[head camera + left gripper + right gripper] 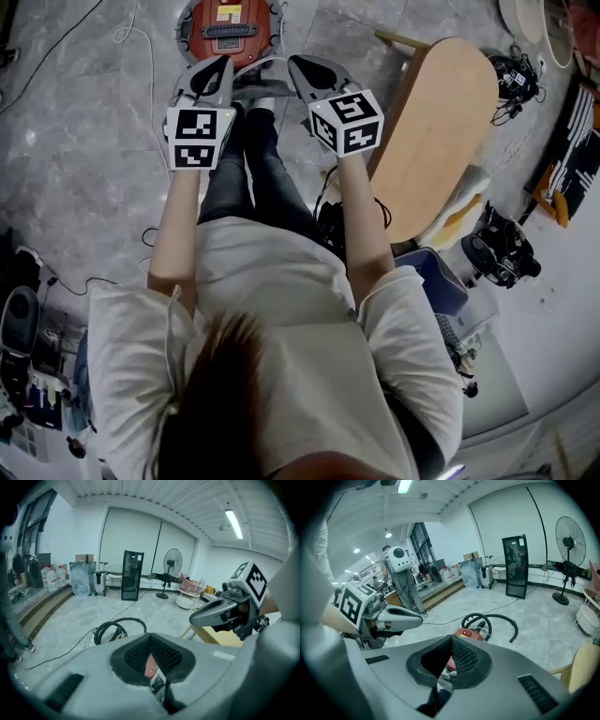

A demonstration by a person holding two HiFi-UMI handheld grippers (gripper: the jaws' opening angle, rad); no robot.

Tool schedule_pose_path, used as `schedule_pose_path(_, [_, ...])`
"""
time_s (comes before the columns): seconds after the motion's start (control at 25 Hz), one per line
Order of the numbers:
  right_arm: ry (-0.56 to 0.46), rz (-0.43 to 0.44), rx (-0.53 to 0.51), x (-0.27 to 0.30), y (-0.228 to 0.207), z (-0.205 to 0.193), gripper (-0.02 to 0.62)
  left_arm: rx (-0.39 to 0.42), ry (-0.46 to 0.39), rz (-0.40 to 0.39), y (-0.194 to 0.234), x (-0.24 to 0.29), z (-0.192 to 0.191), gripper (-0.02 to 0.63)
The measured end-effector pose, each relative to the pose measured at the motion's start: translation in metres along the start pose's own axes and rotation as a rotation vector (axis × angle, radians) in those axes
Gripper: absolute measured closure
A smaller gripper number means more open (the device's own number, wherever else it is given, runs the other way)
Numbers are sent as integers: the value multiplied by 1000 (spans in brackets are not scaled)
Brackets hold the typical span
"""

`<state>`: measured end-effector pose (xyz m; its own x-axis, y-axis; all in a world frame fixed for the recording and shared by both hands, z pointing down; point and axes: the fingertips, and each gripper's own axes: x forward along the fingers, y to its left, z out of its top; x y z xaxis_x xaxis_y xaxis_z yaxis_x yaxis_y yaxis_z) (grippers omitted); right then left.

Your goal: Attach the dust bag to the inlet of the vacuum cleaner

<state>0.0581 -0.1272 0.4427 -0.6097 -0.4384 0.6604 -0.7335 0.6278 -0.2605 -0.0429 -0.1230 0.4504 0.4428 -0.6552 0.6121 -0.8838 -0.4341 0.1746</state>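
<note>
Left gripper (223, 66) and right gripper (294, 64) have jaws pressed together on nothing, side by side; red vacuum cleaner (230, 28) sits on the floor (84, 141) at twelve o'clock

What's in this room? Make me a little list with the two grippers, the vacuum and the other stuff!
left gripper: shut, holding nothing, up in the air
right gripper: shut, holding nothing, up beside the left one
vacuum cleaner: red, on the floor just ahead of the person's feet
hose: black, curled on the floor by the vacuum cleaner
dust bag: not seen in any view
table: wooden, on the person's right
fan: standing near the far wall
</note>
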Motion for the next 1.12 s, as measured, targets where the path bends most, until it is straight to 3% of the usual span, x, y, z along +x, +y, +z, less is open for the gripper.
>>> schedule_pose_path(0.32, [-110,-37,-15,-61,10,60,594,-6,-127,24,-5,-41,75,589])
schedule_pose_path(0.56, [-201,-64,-19,-109,26,97,594,-15,-180,-11,-26,-77,108,589])
schedule_pose_path(1.12, [-359,-85,-15,-180,67,137,594,25,-367,-6,-52,-157,188,589])
